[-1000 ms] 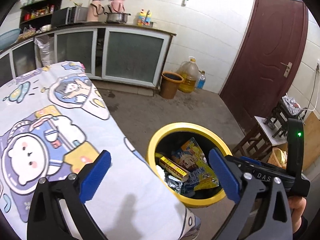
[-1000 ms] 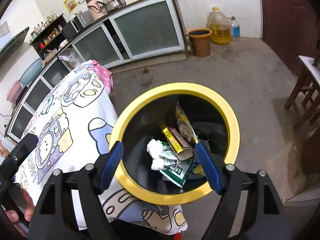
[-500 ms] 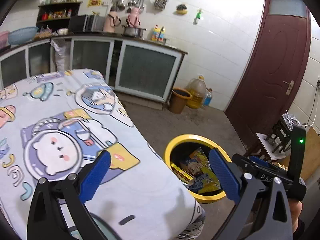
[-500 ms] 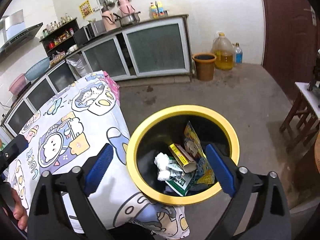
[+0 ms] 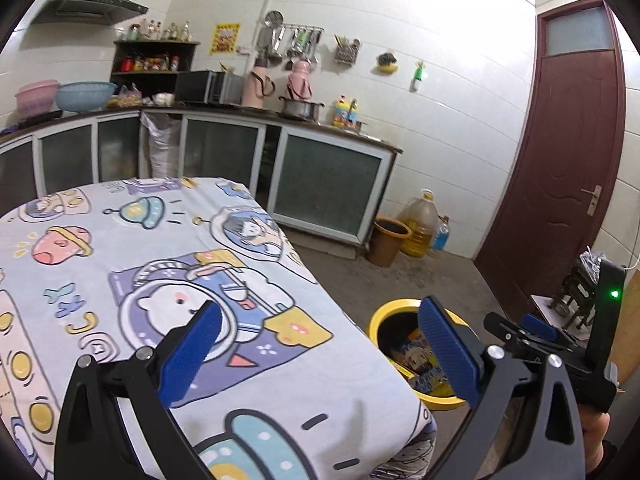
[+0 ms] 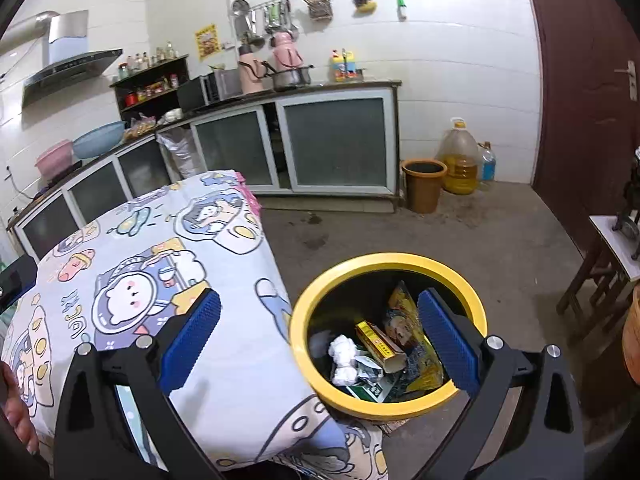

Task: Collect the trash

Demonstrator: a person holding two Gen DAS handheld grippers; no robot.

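A black bin with a yellow rim (image 6: 384,260) stands on the floor by the table's corner. In it lie a yellow box (image 6: 378,346), crumpled white tissue (image 6: 344,354) and snack wrappers (image 6: 404,316). My right gripper (image 6: 319,300) hovers above the table's corner and the bin; its jaws are opening, nothing between them. My left gripper (image 5: 320,312) hangs open and empty over the table with the cartoon cloth (image 5: 120,248). From there the bin (image 5: 384,316) shows low at the right, partly hidden by a finger. No trash lies on the cloth (image 6: 224,360) that I can see.
A brown bucket (image 6: 424,184), an oil jug (image 6: 460,160) and a small bottle stand by the cabinets (image 6: 336,144). A dark red door (image 5: 560,160) is at the right, with a small wooden table (image 6: 608,256) near it. A person's hand (image 6: 16,408) shows low left.
Both grippers have risen and tipped up, so the bin sits lower and smaller and more of the kitchen wall shows. The right jaws have spread wider; the left jaws are unchanged.
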